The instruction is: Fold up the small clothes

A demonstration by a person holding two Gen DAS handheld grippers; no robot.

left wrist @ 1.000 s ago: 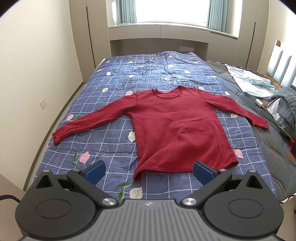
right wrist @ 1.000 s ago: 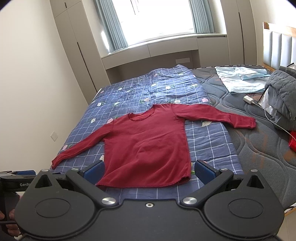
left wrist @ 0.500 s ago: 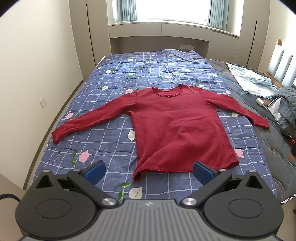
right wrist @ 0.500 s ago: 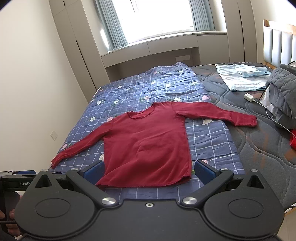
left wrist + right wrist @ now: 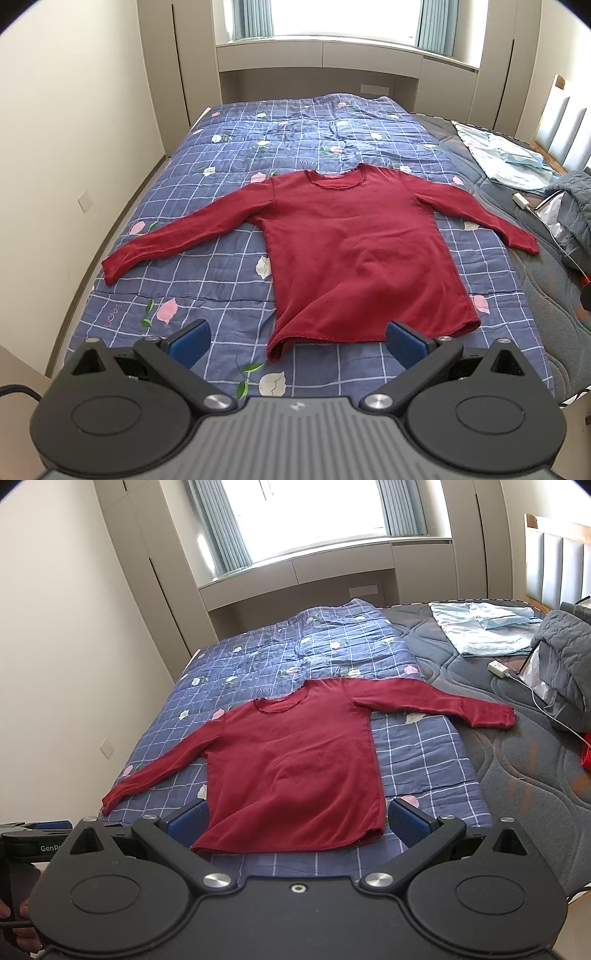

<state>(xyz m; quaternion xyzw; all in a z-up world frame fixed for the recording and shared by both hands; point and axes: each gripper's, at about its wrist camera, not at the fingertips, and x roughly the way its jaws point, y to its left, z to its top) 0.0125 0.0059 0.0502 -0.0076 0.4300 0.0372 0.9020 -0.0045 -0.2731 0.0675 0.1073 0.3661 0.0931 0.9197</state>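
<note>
A red long-sleeved shirt (image 5: 362, 254) lies flat, front up, on a blue checked quilt (image 5: 229, 280), both sleeves spread out and the hem toward me. It also shows in the right wrist view (image 5: 295, 768). My left gripper (image 5: 297, 341) is open and empty, held above the near edge of the bed just short of the hem. My right gripper (image 5: 297, 821) is open and empty, also just short of the hem. The left gripper's body (image 5: 33, 840) shows at the left edge of the right wrist view.
A grey mattress (image 5: 517, 760) lies bare to the right of the quilt. On it are a light blue folded cloth (image 5: 484, 631), a white charger with cable (image 5: 500, 669), a grey quilted bundle (image 5: 565, 664) and something red (image 5: 586, 753). A wall runs along the left.
Both grippers have tilted and moved slightly, so the shirt sits a little lower in each view. Both stay open. The shirt has not moved.
</note>
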